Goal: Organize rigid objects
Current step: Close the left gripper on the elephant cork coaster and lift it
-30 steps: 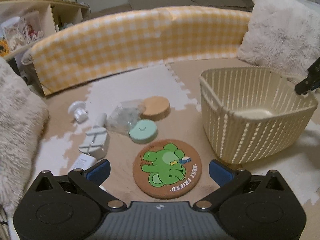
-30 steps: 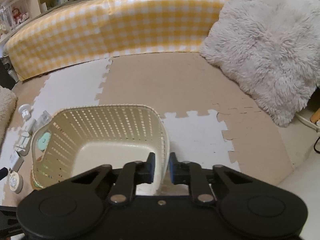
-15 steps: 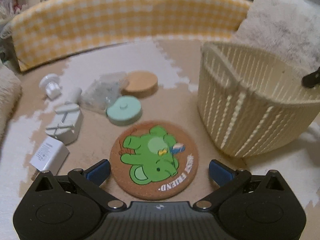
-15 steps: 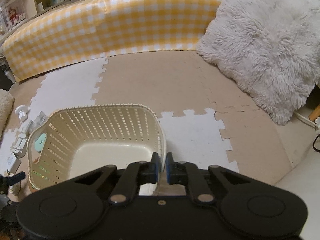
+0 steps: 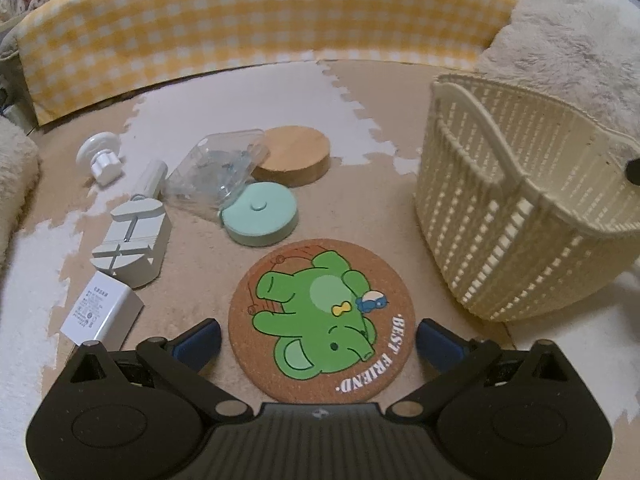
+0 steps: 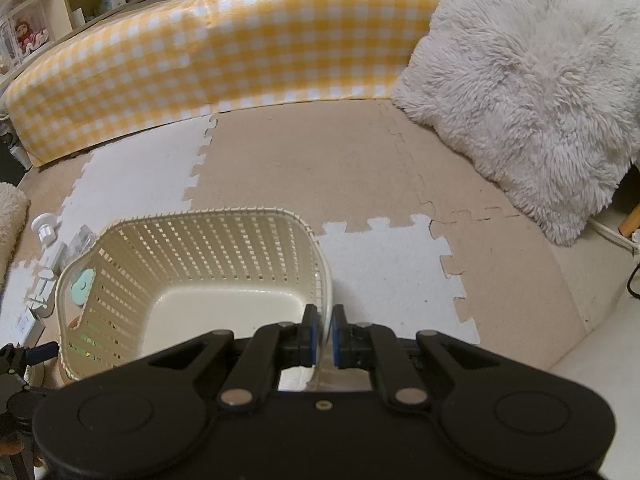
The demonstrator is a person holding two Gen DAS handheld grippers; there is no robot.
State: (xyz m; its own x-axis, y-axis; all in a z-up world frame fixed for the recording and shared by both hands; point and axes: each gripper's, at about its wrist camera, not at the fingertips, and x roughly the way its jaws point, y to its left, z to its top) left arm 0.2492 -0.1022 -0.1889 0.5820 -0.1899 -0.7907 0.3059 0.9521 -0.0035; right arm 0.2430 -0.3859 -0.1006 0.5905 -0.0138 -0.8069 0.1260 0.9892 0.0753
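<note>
Between the spread fingers of the left tool (image 5: 318, 336), a round cork coaster (image 5: 322, 318) printed with a green elephant is framed on the foam floor mat (image 5: 256, 92), while the cream basket (image 6: 192, 280) is pinched at its rim by the right tool (image 6: 324, 330).

The left tool's jaws have just been closing a little, yet the coaster's edges are not touched by the blue pads (image 5: 198, 340). Just beyond the coaster a mint round case (image 5: 260, 214) is seen, with a clear plastic packet (image 5: 216, 168) and a wooden disc (image 5: 294, 154) behind it. Left of the tool lie a white charger (image 5: 100, 312), a white block tool (image 5: 132, 242) and a white knob (image 5: 100, 154). The basket (image 5: 516, 208) stands right of the left tool; its near wall is clamped between the right tool's pressed-together pads. Farther off, a yellow checked bolster (image 6: 224, 60) and a fluffy cushion (image 6: 528, 92) are seen.
</note>
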